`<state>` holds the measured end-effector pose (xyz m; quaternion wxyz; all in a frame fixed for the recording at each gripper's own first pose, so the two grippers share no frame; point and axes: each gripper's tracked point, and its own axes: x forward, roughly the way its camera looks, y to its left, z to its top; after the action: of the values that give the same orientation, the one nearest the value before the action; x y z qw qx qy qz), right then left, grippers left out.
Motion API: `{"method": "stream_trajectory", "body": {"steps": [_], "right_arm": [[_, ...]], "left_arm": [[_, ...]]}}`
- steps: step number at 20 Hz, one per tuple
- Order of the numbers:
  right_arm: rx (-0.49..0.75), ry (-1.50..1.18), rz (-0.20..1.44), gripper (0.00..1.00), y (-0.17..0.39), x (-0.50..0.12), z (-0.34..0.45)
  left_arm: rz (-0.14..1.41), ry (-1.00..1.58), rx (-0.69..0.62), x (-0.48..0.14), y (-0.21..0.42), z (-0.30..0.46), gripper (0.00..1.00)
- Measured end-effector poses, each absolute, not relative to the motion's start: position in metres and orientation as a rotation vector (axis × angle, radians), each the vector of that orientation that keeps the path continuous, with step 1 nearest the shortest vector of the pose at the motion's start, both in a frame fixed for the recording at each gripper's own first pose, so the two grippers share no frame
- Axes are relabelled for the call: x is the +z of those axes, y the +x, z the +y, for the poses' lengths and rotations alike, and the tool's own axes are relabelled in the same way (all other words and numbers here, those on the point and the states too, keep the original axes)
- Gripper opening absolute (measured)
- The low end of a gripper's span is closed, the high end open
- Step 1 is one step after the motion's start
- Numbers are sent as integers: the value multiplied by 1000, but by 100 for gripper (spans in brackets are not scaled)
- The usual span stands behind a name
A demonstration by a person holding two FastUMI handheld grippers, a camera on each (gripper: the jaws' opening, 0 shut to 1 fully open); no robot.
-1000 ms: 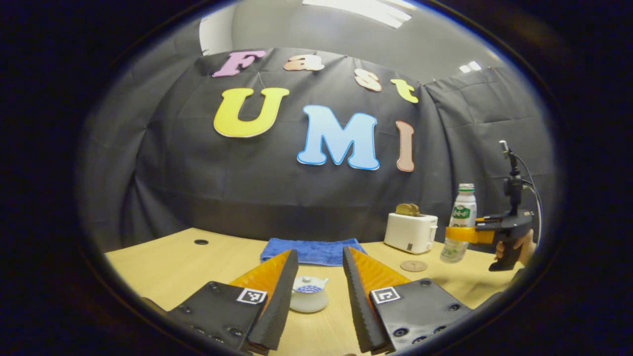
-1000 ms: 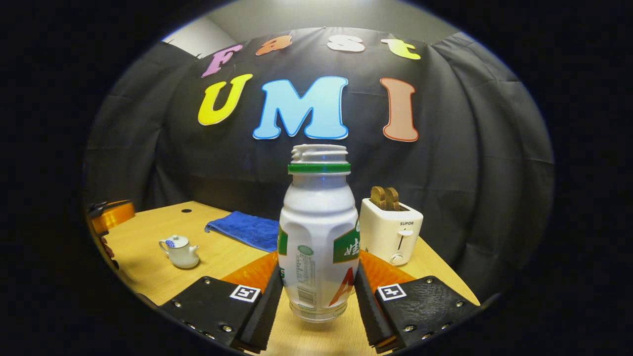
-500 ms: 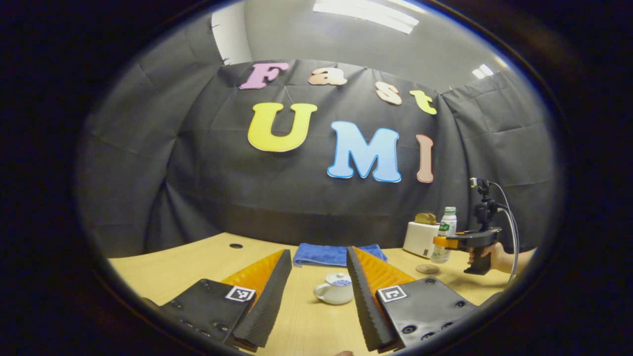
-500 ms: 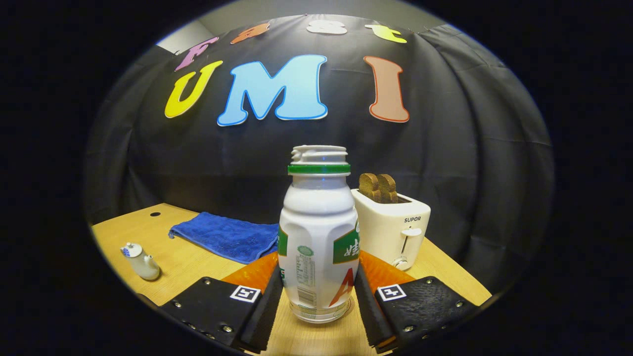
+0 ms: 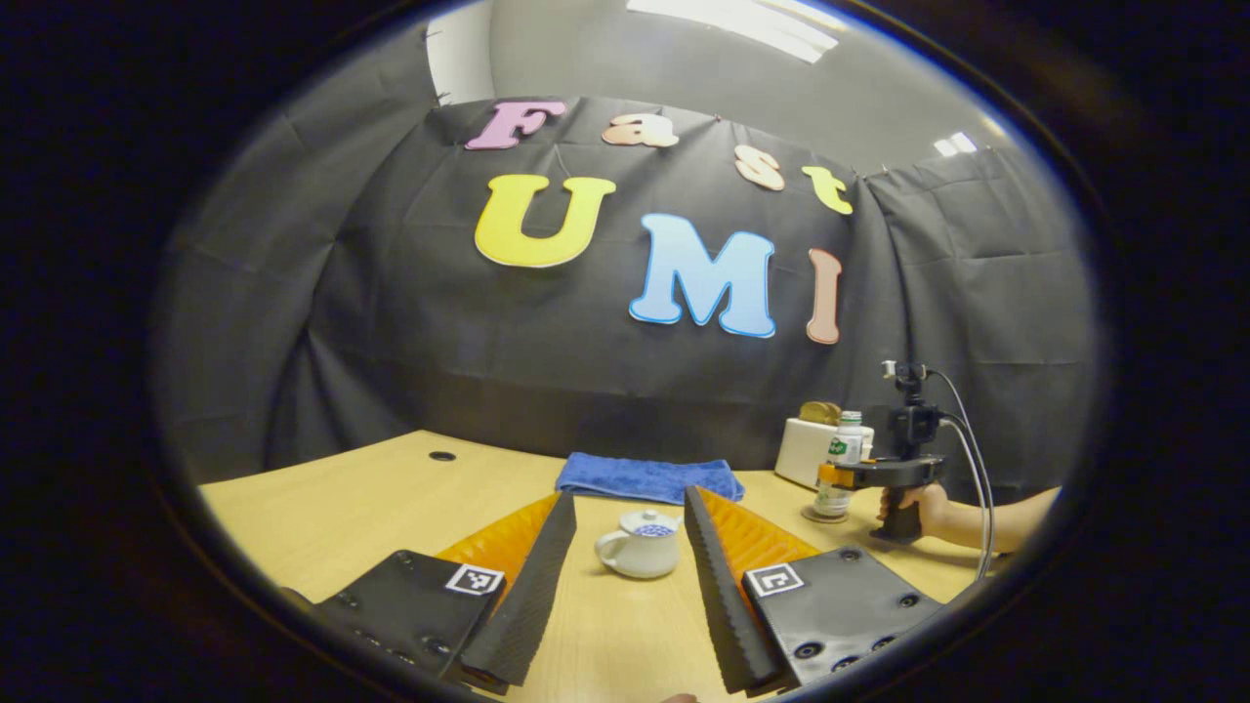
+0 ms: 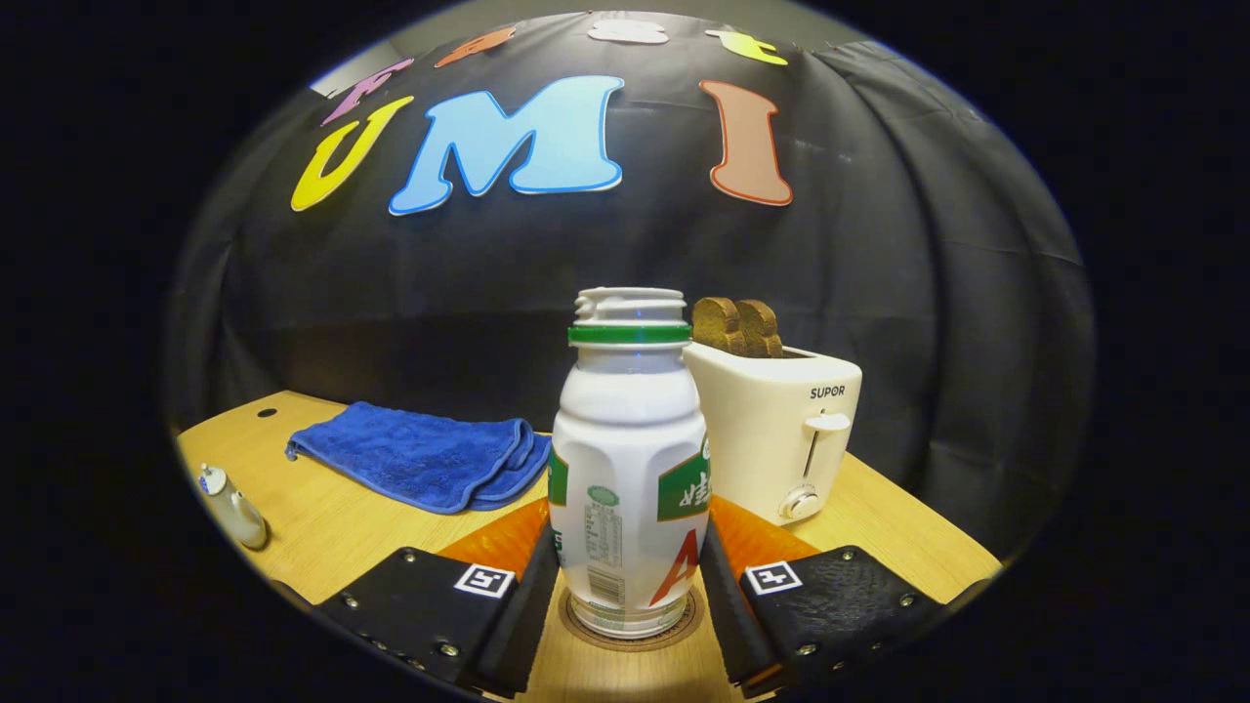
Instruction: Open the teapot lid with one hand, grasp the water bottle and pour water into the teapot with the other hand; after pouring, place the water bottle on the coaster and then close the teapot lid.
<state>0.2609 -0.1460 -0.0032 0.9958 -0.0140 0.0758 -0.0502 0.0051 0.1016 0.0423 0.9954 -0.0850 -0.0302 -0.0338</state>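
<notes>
The small white teapot (image 5: 640, 545) stands on the wooden table (image 5: 371, 508) with its blue-patterned lid on. My left gripper (image 5: 629, 503) is open, its fingers either side of the pot and short of it, touching nothing. In the right gripper view, the white water bottle (image 6: 630, 459) with a green neck ring and no cap stands upright between the fingers of my right gripper (image 6: 630, 547), which is shut on it. Its base sits at the round coaster (image 6: 630, 630). The teapot (image 6: 234, 508) shows at the far left there. The left gripper view has the right gripper (image 5: 850, 475) and bottle (image 5: 840, 459) far right.
A white toaster (image 6: 771, 430) with two slices of bread stands just behind the bottle. A folded blue towel (image 6: 420, 454) lies at the back of the table. A hand (image 5: 923, 508) holds the right gripper. The black cloth wall closes off the back.
My right gripper has carried the bottle right and down onto the coaster in front of the toaster. The teapot now sits farther from the left gripper's fingers.
</notes>
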Motion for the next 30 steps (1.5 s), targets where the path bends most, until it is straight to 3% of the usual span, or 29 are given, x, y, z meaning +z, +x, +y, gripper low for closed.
{"method": "stream_trajectory", "body": {"steps": [8, 9, 10, 12, 18, 23, 30], "right_arm": [[-94, -40, 117, 73, 261, -2, -148], [-104, -44, 109, 75, 260, 1, -153], [-112, -39, 100, 90, 256, 6, -154], [-129, -28, 68, 95, 242, 22, -158], [-95, 14, -17, 97, 145, 70, -138], [-86, 71, -33, 97, 45, 58, -76], [-62, 25, -16, 97, 11, 14, -18]], "left_arm": [[-76, -137, -65, 45, 4, 96, 75], [-80, -139, -68, 47, 4, 95, 81], [-81, -145, -71, 48, 3, 92, 87], [-78, -153, -81, 46, 4, 87, 100], [-74, -109, -82, 39, 2, 63, 99], [-37, -26, -78, 12, 18, 15, 99], [-8, 0, -43, -1, 7, -11, 100]]}}
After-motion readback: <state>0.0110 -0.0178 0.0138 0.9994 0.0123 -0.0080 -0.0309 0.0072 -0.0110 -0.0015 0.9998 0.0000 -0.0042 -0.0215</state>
